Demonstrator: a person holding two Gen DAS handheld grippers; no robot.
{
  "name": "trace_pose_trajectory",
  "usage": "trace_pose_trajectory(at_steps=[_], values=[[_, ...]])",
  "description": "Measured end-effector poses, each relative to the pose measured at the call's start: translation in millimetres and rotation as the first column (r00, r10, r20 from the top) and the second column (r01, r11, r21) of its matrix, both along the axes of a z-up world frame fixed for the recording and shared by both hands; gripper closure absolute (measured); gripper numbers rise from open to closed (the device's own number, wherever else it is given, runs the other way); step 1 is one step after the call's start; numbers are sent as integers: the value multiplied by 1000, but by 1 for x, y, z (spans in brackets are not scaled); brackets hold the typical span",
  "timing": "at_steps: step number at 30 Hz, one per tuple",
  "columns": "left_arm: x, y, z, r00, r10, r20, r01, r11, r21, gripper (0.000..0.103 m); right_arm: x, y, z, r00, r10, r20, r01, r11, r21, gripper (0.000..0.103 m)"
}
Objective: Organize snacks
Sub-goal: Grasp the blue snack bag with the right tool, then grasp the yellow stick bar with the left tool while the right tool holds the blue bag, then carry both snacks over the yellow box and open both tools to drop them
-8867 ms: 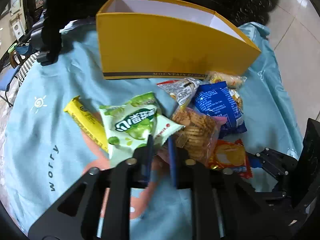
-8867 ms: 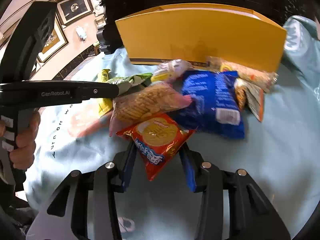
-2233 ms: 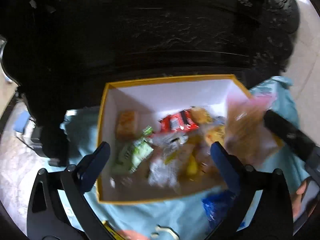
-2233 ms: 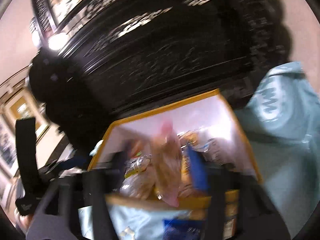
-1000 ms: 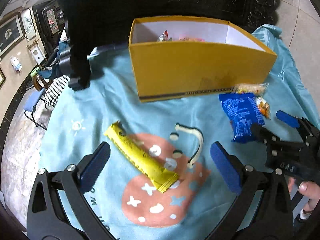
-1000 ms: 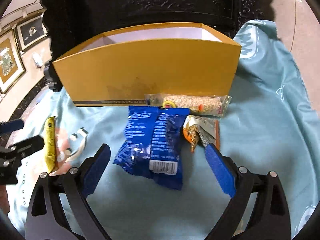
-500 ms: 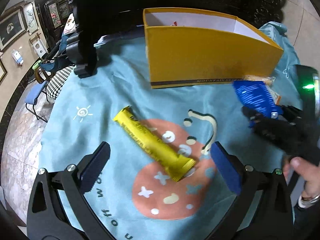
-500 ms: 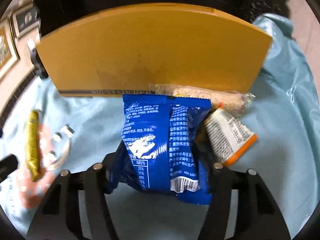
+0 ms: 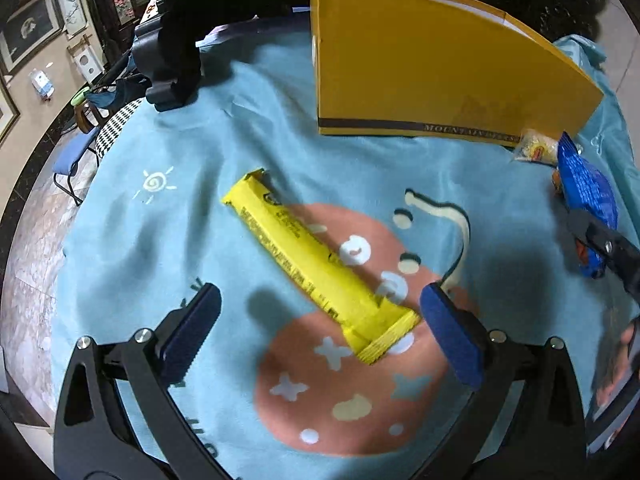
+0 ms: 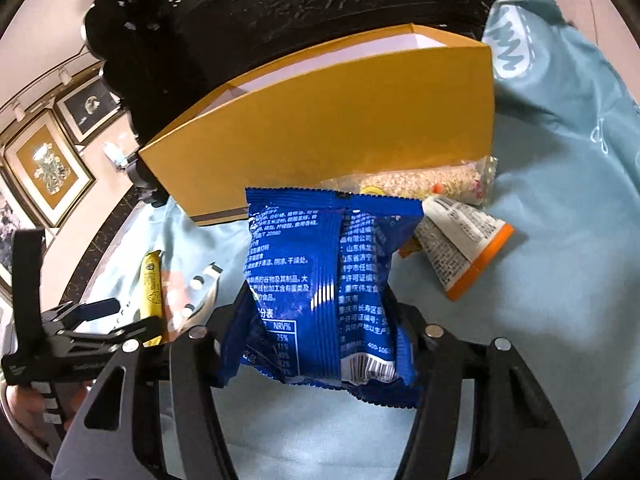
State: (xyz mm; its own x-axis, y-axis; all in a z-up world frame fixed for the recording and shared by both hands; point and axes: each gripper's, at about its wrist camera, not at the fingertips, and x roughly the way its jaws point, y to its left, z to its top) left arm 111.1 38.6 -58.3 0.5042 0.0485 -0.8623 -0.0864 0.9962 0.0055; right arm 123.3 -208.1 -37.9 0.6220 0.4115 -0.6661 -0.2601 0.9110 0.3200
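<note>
Two grippers work at once over the blue cloth [image 9: 168, 240] that carries the snacks. The right gripper [image 10: 320, 320] is clenched on the blue packet [image 10: 320, 280], its jaws having just closed inward onto the bag's lower sides; the bag stands up between them, a hold that looks meant for carrying it over the wall of the yellow box [image 10: 340, 120] just behind. The left gripper [image 9: 320, 324] is released, jaws spread wide and only just beginning to narrow, straddling the near end of the yellow bar [image 9: 316, 264], which lies slantwise on the pink print in the middle of the cloth; the pads are not yet touching it. The wide spread likely suits the slanted wrapper, letting the jaws close across its width. Two more snacks wait against the box's front wall, toward the cloth's right edge: a clear-wrapped cereal bar [image 10: 424, 180] touching the wall, and an orange-edged packet [image 10: 464, 244] just beside the blue packet. Judging by what remains, the sorting seems well advanced, with four items left outside
</note>
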Motion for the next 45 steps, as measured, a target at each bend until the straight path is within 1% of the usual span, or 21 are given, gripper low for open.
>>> trace_pose_trajectory(at_steps=[1,2,3,4,5,6,7,8,9,11,14,20,24,26,29,33,35,38,41,44,45], values=[[3,0,-1,1000,3,-8,-3,1000,-11,23,-1,1,0,1000,11,3,-11,1000,6,43],[7,-1,-4,1000,0,-24,0,1000,-22,34,-1,2,0,1000,20,5,-20,1000,8,43],[12,-2,-9,998,-5,-60,3,999,-37,46,-1,3,0,1000,27,6,-27,1000,7,43],[13,-4,-8,999,-5,-48,5,1000,-16,51,-1,4,0,999,31,7,-31,999,8,43],[14,-6,-9,999,-9,-50,9,1000,-1,52,-1,4,0,999,33,7,-33,999,10,43],[14,-7,-8,999,-13,-48,13,1000,-3,61,-1,4,0,999,34,8,-34,999,13,43],[12,-6,-8,999,-15,-45,15,1000,-6,72,-2,3,1,999,34,10,-34,999,16,43],[11,-3,-7,999,-13,-46,12,1000,-16,79,-1,3,1,999,33,10,-33,999,18,43],[10,-1,-7,999,-9,-49,8,1000,-28,82,-1,2,1,999,33,9,-33,999,19,43],[5,4,-5,998,-8,-56,5,999,-53,83,0,2,1,999,32,12,-32,999,20,43],[-6,5,1,999,-14,-34,12,998,-58,83,-2,3,4,999,39,21,-40,999,22,43],[-24,-3,28,998,-59,26,61,996,-66,83,-14,10,20,995,68,67,-69,998,9,43],[-25,-12,52,993,-95,71,100,992,-74,82,-19,8,31,994,58,89,-58,998,0,43],[-20,-16,65,989,-113,93,122,989,-86,82,-20,5,43,993,47,109,-47,999,1,43],[-12,-26,87,981,-133,141,143,987,-65,82,-19,-1,68,987,40,156,-42,999,7,43],[15,-38,116,965,-180,189,197,978,-73,82,-7,-6,97,978,34,204,-37,999,11,43],[34,-46,128,961,-184,208,197,979,-44,82,10,-9,111,976,26,218,-28,1000,6,43],[66,-51,137,962,-183,205,199,978,-63,82,37,-10,125,974,15,228,-18,1000,10,43],[100,-59,143,962,-184,200,202,976,-78,82,70,-9,130,977,-5,212,6,1000,-3,43],[135,-64,140,967,-169,189,185,980,-74,82,98,-9,130,981,-14,192,16,1000,-8,43],[141,-65,139,970,-161,185,177,981,-76,82,108,-9,128,983,-18,182,20,1000,-9,42]])
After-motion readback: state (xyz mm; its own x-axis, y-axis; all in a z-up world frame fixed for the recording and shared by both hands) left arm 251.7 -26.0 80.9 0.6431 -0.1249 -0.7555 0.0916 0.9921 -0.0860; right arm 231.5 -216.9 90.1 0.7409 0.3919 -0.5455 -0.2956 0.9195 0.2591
